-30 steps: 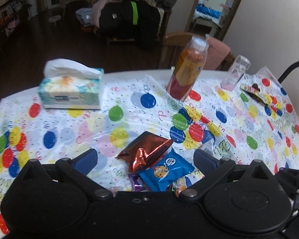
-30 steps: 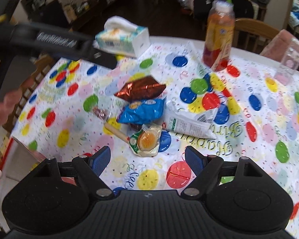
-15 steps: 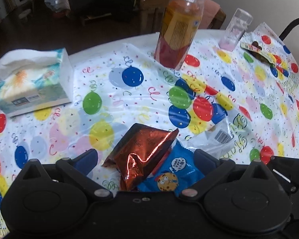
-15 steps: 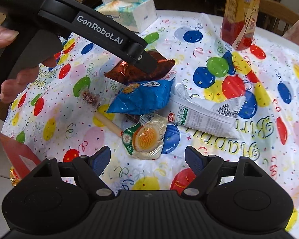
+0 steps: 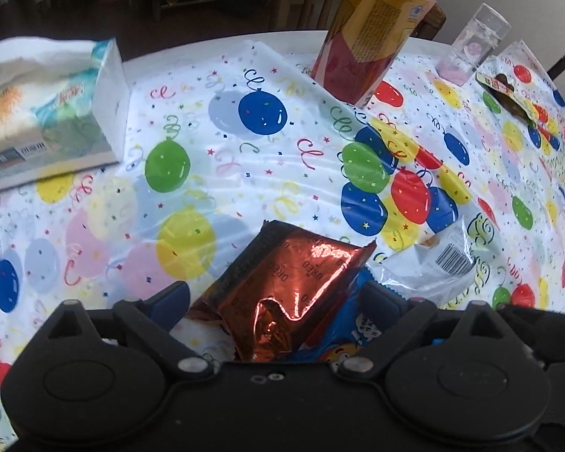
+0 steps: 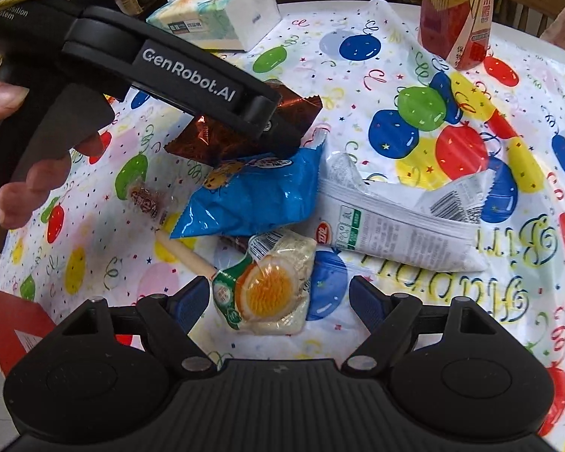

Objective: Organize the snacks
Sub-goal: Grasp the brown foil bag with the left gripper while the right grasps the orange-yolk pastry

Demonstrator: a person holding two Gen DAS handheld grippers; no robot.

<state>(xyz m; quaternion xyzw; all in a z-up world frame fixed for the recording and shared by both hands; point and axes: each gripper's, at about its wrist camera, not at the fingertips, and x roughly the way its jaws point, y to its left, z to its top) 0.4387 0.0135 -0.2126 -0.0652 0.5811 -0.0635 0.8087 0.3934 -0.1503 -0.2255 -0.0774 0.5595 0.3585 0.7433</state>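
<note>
The left gripper [image 5: 275, 297] had dropped in close over the half second, its fingers spread wide on either side of the copper foil packet [image 5: 290, 286], not yet pinching it. That packet lay on top of the blue cookie bag [image 6: 252, 196], with the white wrapper [image 6: 399, 226] at three o'clock from it. The right gripper [image 6: 278, 301] hung released just above the orange lollipop [image 6: 267, 286], at six o'clock in the pile. The juice bottle [image 5: 369, 30] and tissue box [image 5: 52, 113] stood well apart. I judged the first pick was about to start.
</note>
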